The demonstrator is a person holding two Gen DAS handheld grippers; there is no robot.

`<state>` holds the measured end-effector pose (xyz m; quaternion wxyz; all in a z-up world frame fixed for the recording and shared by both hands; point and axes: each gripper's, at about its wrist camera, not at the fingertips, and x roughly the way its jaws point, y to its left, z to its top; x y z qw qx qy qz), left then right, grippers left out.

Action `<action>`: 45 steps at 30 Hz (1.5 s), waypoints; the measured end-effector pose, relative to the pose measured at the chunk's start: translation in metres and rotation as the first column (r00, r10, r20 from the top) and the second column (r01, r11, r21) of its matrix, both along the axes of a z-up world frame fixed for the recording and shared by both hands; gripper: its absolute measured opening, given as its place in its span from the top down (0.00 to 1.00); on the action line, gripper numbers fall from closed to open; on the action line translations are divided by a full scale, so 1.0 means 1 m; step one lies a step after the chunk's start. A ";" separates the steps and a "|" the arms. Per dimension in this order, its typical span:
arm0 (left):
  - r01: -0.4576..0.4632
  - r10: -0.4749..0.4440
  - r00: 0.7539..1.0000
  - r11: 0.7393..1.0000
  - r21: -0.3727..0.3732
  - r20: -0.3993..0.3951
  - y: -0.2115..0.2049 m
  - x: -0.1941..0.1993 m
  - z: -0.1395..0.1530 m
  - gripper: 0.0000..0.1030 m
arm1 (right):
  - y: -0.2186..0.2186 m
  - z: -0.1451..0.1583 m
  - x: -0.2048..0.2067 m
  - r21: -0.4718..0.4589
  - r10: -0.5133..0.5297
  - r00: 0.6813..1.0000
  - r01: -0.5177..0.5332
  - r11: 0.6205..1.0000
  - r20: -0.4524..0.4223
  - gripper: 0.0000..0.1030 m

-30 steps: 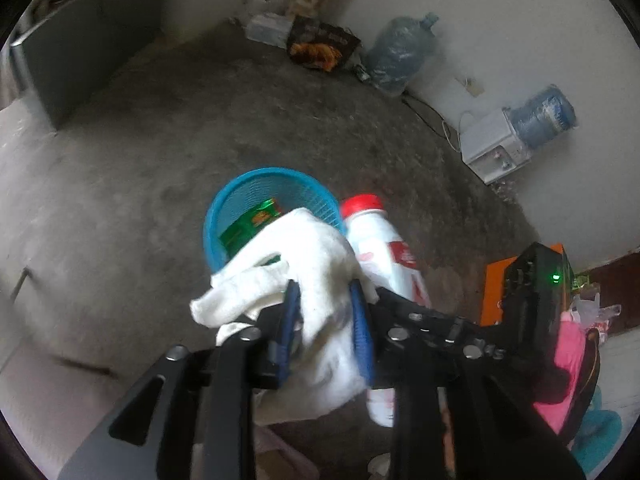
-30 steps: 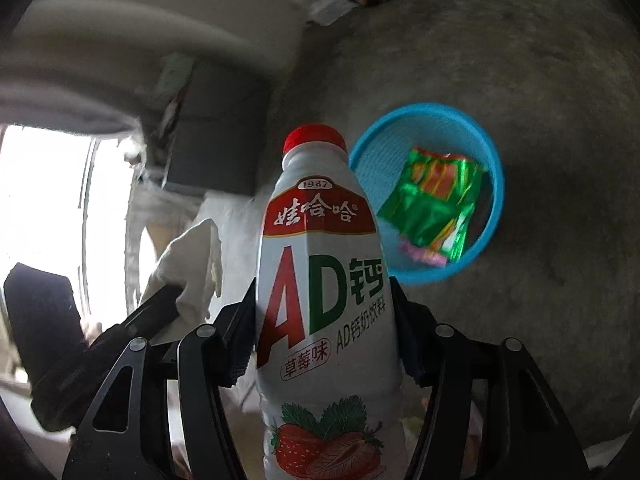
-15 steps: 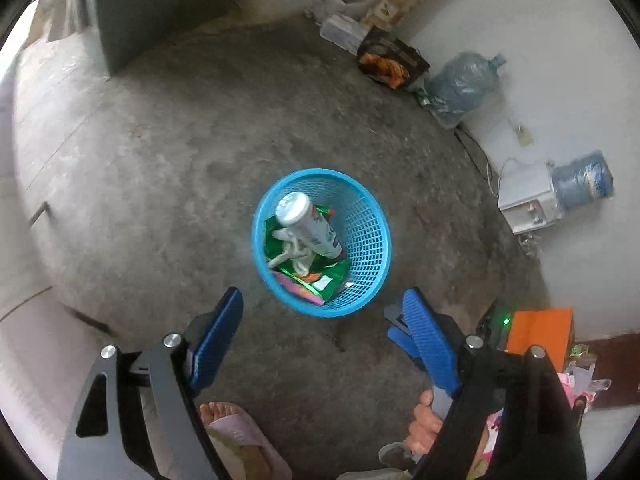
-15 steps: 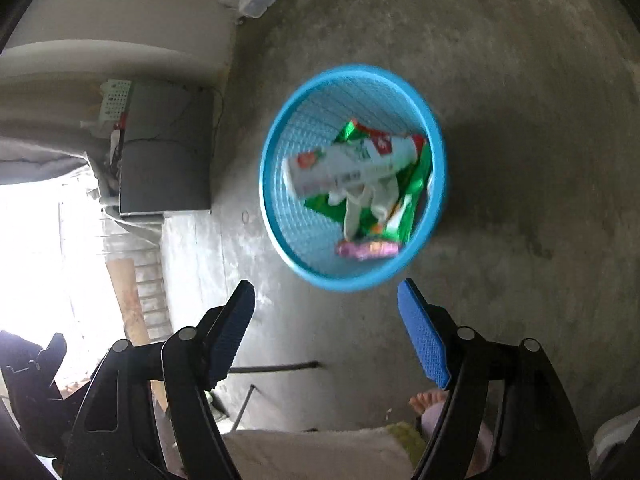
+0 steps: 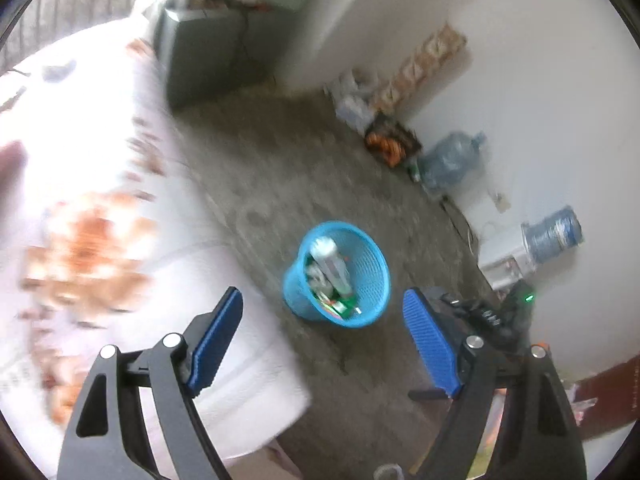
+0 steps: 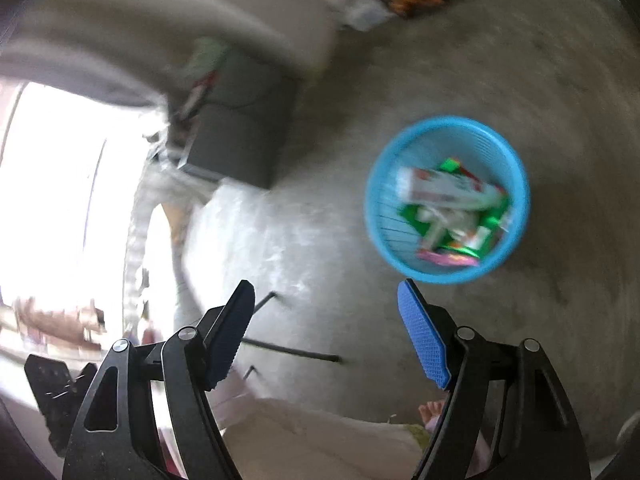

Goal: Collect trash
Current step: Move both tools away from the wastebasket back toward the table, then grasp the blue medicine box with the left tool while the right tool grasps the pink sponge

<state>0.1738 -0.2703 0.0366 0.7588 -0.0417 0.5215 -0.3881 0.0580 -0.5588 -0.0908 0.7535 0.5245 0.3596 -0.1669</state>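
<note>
Since half a second ago, both views have been swung away from the blue basket (image 5: 362, 280), and heavy blur is now seen in each. From the left wrist, the basket is shown at about 6 o'clock of centre on the concrete floor (image 5: 280, 168), just beyond the left tongs (image 5: 322, 342), whose blue pads are spread wide with nothing between them; the white bottle (image 5: 330, 262) is seen lying inside over a green wrapper (image 5: 340, 304). A white, orange-patterned surface has come into view at 9 o'clock, too smeared to be identified. From the right wrist, the basket has slid to about 3 o'clock, and the bottle, wrapper and a pale crumpled item are seen inside it. The right tongs (image 6: 326, 334) are likewise held wide and empty. Because both loads are already in the basket, this drop is judged finished; the turn away suggests that more trash is being sought, though none can be made out clearly.
</note>
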 end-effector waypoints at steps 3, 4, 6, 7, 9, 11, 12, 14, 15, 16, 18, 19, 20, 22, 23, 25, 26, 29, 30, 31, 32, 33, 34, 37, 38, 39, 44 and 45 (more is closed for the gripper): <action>-0.074 0.076 0.990 0.997 -0.016 0.116 0.058 0.004 0.015 0.18 | 0.023 0.031 0.033 -0.055 0.114 0.993 -0.111 0.992 0.043 0.31; -0.097 0.100 0.985 0.995 -0.022 0.142 0.076 0.007 0.017 0.18 | 0.034 0.041 0.048 -0.070 0.160 0.985 -0.156 0.985 0.062 0.31; -0.150 0.152 0.970 0.988 -0.027 0.189 0.110 0.013 0.020 0.16 | 0.052 0.053 0.071 -0.080 0.231 0.968 -0.224 0.971 0.094 0.31; -0.191 0.193 0.956 0.981 -0.031 0.220 0.133 0.017 0.021 0.16 | 0.060 0.057 0.080 -0.081 0.256 0.961 -0.249 0.965 0.103 0.31; -0.251 0.253 0.933 0.967 -0.039 0.256 0.168 0.025 0.021 0.14 | 0.084 0.063 0.107 -0.076 0.331 0.935 -0.323 0.943 0.124 0.31; -0.322 0.323 0.908 0.946 -0.048 0.267 0.206 0.037 0.019 0.13 | 0.111 0.066 0.137 -0.070 0.402 0.906 -0.396 0.916 0.133 0.31; -0.346 0.349 0.899 0.936 -0.058 0.266 0.221 0.043 0.019 0.11 | 0.124 0.067 0.150 -0.062 0.433 0.892 -0.428 0.902 0.133 0.31; -0.399 0.400 0.874 0.915 -0.061 0.278 0.250 0.057 0.017 0.09 | 0.154 0.067 0.184 -0.029 0.500 0.855 -0.501 0.865 0.136 0.31; -0.420 0.419 0.861 0.906 -0.062 0.287 0.261 0.063 0.015 0.07 | 0.166 0.065 0.197 -0.011 0.521 0.843 -0.524 0.851 0.136 0.31; -0.432 0.431 0.852 0.900 -0.066 0.298 0.272 0.071 0.014 0.06 | 0.179 0.064 0.211 0.005 0.540 0.830 -0.546 0.838 0.135 0.31; -0.455 0.448 0.835 0.889 -0.057 0.319 0.286 0.086 0.011 0.05 | 0.206 0.061 0.242 0.047 0.569 0.813 -0.578 0.815 0.127 0.31; -0.476 0.464 0.816 0.878 -0.055 0.345 0.293 0.095 0.010 0.05 | 0.221 0.058 0.261 0.070 0.580 0.805 -0.590 0.804 0.120 0.31; -0.493 0.476 0.797 0.868 -0.055 0.371 0.301 0.102 0.009 0.05 | 0.229 0.057 0.272 0.082 0.589 0.799 -0.599 0.796 0.123 0.31; -0.486 0.461 0.789 0.873 -0.047 0.407 0.307 0.118 0.007 0.05 | 0.248 0.053 0.301 0.118 0.597 0.791 -0.611 0.783 0.131 0.31; -0.469 0.441 0.797 0.883 -0.037 0.413 0.303 0.125 0.007 0.05 | 0.257 0.054 0.311 0.130 0.598 0.791 -0.611 0.781 0.127 0.31; -0.428 0.399 0.803 0.903 -0.037 0.443 0.294 0.136 0.004 0.05 | 0.273 0.052 0.333 0.131 0.605 0.788 -0.616 0.777 0.111 0.31; -0.413 0.385 0.801 0.910 -0.042 0.458 0.291 0.141 0.003 0.05 | 0.280 0.049 0.346 0.132 0.605 0.791 -0.611 0.780 0.089 0.32; -0.394 0.361 0.809 0.918 -0.028 0.464 0.281 0.161 -0.007 0.05 | 0.295 0.042 0.369 0.135 0.595 0.802 -0.595 0.792 0.044 0.33; -0.390 0.357 0.820 0.920 -0.020 0.448 0.280 0.170 -0.012 0.05 | 0.296 0.037 0.373 0.134 0.589 0.808 -0.587 0.798 0.029 0.34; -0.390 0.357 0.827 0.921 -0.015 0.433 0.279 0.176 -0.017 0.05 | 0.298 0.033 0.380 0.132 0.582 0.813 -0.578 0.805 0.014 0.35; -0.389 0.358 0.838 0.921 -0.009 0.412 0.278 0.184 -0.024 0.05 | 0.300 0.031 0.383 0.129 0.577 0.817 -0.572 0.810 0.002 0.35; -0.384 0.355 0.850 0.923 -0.003 0.389 0.278 0.190 -0.029 0.06 | 0.303 0.029 0.386 0.126 0.574 0.819 -0.568 0.813 -0.012 0.36; -0.375 0.349 0.865 0.927 0.002 0.360 0.278 0.197 -0.035 0.06 | 0.305 0.026 0.390 0.125 0.575 0.818 -0.568 0.813 -0.022 0.38; -0.395 0.369 0.868 0.919 0.011 0.333 0.278 0.209 -0.048 0.06 | 0.311 0.024 0.398 0.105 0.583 0.813 -0.578 0.809 -0.017 0.46; -0.391 0.368 0.871 0.920 0.008 0.325 0.278 0.211 -0.050 0.06 | 0.311 0.027 0.401 0.094 0.586 0.810 -0.582 0.808 -0.019 0.46; -0.390 0.369 0.874 0.921 0.004 0.316 0.278 0.213 -0.053 0.07 | 0.311 0.027 0.402 0.084 0.588 0.808 -0.585 0.807 -0.021 0.46; -0.416 0.409 0.869 0.909 -0.035 0.278 0.280 0.224 -0.059 0.10 | 0.317 0.029 0.413 0.008 0.598 0.800 -0.598 0.801 -0.055 0.63; -0.423 0.419 0.869 0.905 -0.044 0.264 0.282 0.226 -0.060 0.12 | 0.318 0.029 0.415 -0.005 0.603 0.796 -0.604 0.797 -0.060 0.64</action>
